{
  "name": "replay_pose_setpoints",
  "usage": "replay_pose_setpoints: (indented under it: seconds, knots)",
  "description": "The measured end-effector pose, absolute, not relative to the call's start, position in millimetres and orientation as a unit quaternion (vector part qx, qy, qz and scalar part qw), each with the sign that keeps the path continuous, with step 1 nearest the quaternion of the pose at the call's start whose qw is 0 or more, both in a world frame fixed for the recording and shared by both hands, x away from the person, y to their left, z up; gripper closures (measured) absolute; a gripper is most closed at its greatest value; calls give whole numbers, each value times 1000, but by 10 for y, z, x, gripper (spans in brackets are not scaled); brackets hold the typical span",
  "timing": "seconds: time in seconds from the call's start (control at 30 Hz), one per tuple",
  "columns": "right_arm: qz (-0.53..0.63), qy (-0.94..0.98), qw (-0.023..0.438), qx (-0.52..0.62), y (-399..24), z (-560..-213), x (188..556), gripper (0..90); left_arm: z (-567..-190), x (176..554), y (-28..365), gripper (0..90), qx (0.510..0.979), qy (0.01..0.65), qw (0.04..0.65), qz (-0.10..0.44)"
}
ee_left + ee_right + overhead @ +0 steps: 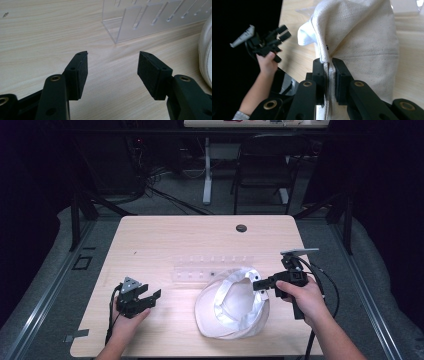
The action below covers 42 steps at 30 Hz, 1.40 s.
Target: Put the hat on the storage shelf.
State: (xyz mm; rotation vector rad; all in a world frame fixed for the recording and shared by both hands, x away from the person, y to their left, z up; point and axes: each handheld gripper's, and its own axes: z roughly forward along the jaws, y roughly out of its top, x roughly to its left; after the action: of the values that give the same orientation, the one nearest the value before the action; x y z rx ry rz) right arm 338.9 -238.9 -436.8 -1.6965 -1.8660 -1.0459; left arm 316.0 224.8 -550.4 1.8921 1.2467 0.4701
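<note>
The setting appears to be a lab or robotics recording space. A light wood table (165,240) with a cable grommet hole (241,228) stands on grey carpet. Black frame struts (80,205) flank it at upper left and upper right. Cables (165,195) trail across the floor at top centre, beside a white desk leg (207,175) and a black chair (265,165). The surroundings are dark, so further detail is unclear.

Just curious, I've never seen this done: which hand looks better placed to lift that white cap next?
Probably the right. The right claw is already shut on the white cap at its edge, while the left claw is open and apart from it, over bare table.
</note>
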Motion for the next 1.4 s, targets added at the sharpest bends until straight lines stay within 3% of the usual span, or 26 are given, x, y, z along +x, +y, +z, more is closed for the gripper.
replay_pose_setpoints:
  seconds: [0.6,1.07,1.4]
  knots:
    - [-415,-657,223,-588,-2194,-4123,3457,817,-5475,3100,2118,407,754,476,420,169]
    - [-435,-653,196,-589,-2254,-3856,3429,818,-5431,3008,1930,441,775,444,419,162]
    - [-450,-634,186,-601,-2364,-3755,3472,818,-5358,2946,1780,416,777,426,444,134]
